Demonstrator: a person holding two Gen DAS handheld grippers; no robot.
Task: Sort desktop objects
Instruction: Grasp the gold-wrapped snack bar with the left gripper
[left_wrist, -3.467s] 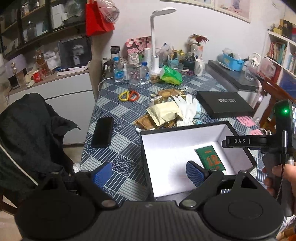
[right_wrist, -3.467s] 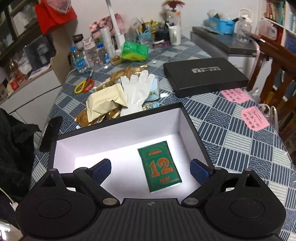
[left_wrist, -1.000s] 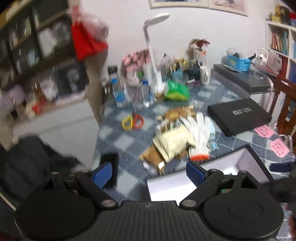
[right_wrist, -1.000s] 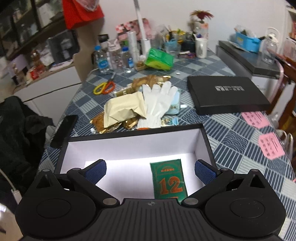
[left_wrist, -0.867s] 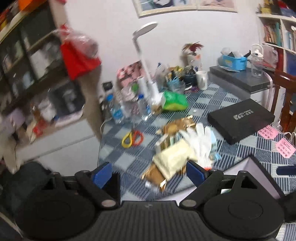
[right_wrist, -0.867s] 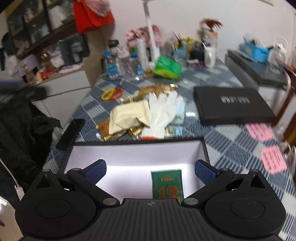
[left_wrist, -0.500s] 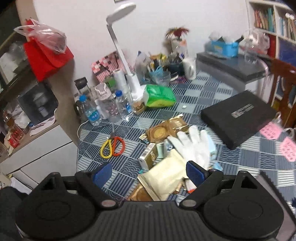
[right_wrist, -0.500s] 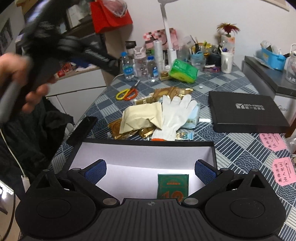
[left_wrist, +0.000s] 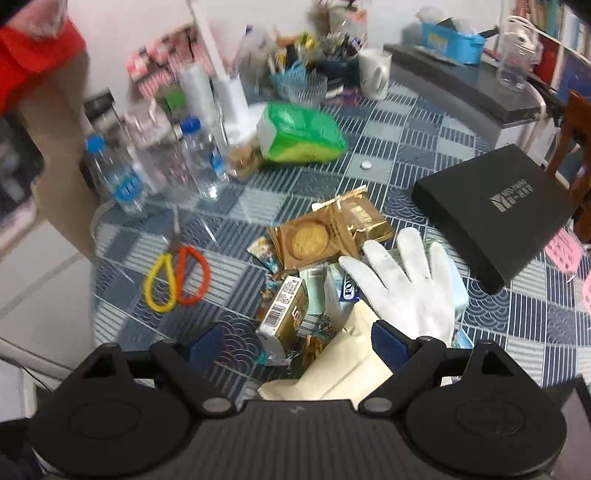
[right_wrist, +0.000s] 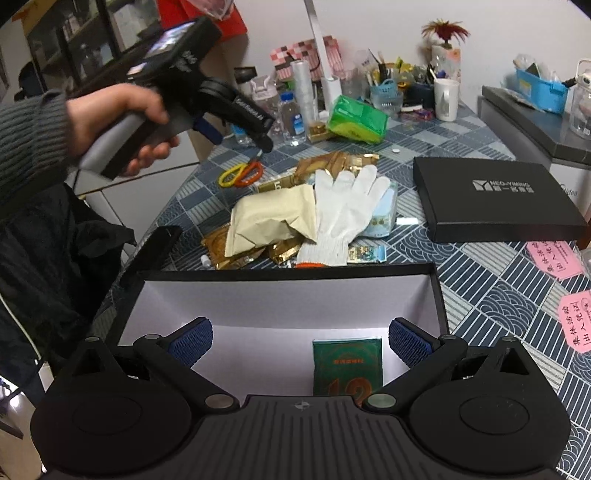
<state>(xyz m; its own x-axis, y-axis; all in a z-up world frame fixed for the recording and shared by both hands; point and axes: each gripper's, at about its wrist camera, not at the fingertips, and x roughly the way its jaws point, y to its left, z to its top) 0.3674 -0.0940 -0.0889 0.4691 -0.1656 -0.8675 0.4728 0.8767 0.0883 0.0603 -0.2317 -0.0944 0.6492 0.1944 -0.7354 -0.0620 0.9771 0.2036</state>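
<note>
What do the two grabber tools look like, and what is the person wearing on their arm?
Both tongs are black plastic with two round discs at the base and blue, bumpy pads on the fingertips. The left tongs, seen from the right wrist camera, have a grey handle and white lettering too small to read. The hand holding them comes out of a dark grey ribbed knit sleeve.

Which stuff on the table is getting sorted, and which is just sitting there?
Being sorted:
white glove
cream packet
gold wrappers
open box
green card

Just sitting there:
water bottles
mug
lamp
</note>
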